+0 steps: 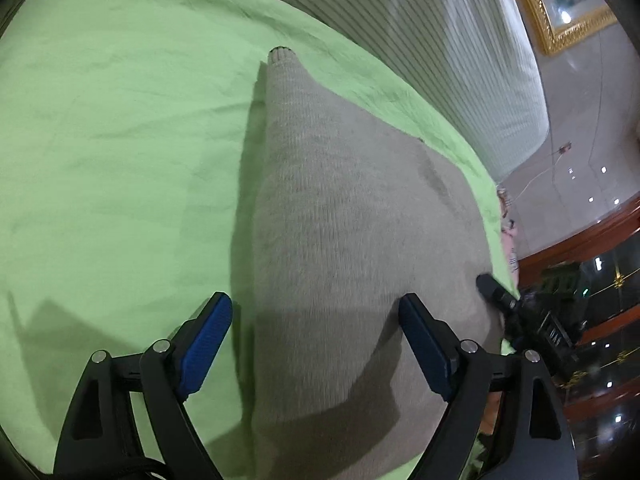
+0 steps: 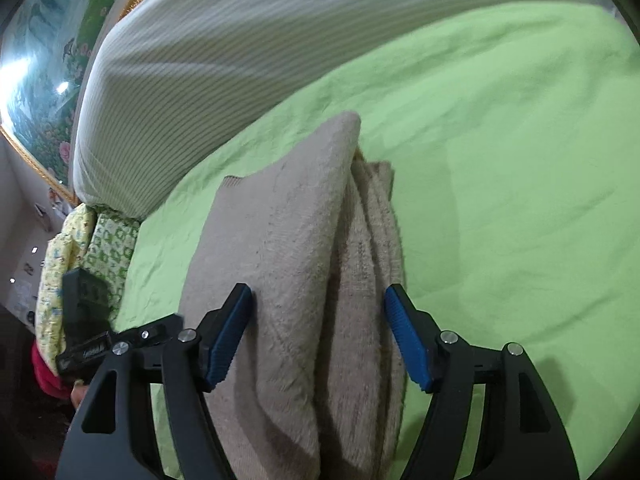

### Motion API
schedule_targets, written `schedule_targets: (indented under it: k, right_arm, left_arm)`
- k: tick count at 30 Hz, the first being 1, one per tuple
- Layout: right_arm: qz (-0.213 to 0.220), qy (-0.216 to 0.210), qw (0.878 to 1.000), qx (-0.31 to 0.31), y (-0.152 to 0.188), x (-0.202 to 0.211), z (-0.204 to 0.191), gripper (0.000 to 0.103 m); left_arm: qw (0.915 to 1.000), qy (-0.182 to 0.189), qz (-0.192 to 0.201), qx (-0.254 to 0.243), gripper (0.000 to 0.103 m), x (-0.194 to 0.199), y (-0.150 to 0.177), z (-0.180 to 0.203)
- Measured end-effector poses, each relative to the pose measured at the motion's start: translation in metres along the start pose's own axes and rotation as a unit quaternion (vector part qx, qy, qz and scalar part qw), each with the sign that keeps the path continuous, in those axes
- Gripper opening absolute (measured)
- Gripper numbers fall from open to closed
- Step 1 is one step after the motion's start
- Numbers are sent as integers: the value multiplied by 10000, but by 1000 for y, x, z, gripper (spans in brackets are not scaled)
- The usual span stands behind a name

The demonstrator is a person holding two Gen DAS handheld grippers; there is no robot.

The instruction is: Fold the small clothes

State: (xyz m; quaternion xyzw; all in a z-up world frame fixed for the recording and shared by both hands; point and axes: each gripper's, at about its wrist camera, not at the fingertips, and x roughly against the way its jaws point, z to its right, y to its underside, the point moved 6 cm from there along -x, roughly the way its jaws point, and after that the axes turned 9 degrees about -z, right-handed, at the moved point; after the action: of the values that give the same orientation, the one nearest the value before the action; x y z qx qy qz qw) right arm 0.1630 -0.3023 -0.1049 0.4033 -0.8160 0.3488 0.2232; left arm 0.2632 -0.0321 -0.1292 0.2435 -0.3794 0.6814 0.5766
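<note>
A beige knitted garment [image 1: 340, 220] lies folded on the green sheet [image 1: 120, 140]. One narrow ribbed end points away from me. My left gripper [image 1: 316, 308] is open, its blue pads [image 1: 208, 344] spread over the near part of the garment. In the right wrist view the same garment [image 2: 288, 248] shows several stacked folds, the top layer raised. My right gripper [image 2: 318, 300] is open and straddles the folds without pinching them. The other gripper shows at the right edge of the left view [image 1: 520, 308] and at the left of the right view [image 2: 92, 328].
A white striped bolster [image 2: 224, 60] lies along the far edge of the green sheet [image 2: 500, 160]. Patterned yellow and green clothes [image 2: 80, 256] are piled at the sheet's end. A gold-framed picture [image 1: 560, 8] hangs beyond. Dark wooden furniture [image 1: 592, 240] stands on a glossy floor.
</note>
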Motion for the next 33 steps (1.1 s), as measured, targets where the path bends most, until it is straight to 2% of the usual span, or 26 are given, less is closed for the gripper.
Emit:
schedule_targets:
  k: [4, 6, 7, 9, 12, 16, 22, 26, 33]
  right_arm:
    - [-41, -310, 9994, -160, 1, -6, 8, 74]
    - [-87, -423, 9989, -181, -1, -10, 6, 73]
    - [-113, -502, 9985, -166, -1, -12, 4, 65]
    - [-112, -635, 9978, -159, -1, -13, 0, 48]
    - [137, -450, 9988, 105, 1, -2, -16, 34]
    - [341, -716, 9961, 396, 9, 16, -50, 29]
    - [345, -1137, 9897, 800, 42, 27, -120, 28]
    - [124, -1523, 9844, 876, 68, 11, -155, 28]
    - [-494, -1754, 9746, 1302, 114, -55, -208, 28]
  left_arm:
    - [9999, 94, -100, -3, 90, -18, -9, 2]
    - [9997, 215, -95, -73, 77, -22, -9, 8]
    - [9999, 135, -15, -103, 73, -23, -9, 9]
    - [9997, 108, 153, -173, 54, -18, -7, 12]
    - [9988, 307, 356, -127, 45, -1, -1, 12]
    - [9977, 170, 601, -277, 44, 36, 20, 16]
    - [9930, -71, 1156, -242, 44, 113, 63, 6]
    - [9907, -251, 1338, -13, 44, 156, 96, -26]
    - [9862, -240, 1464, 737, 43, 190, 151, -111]
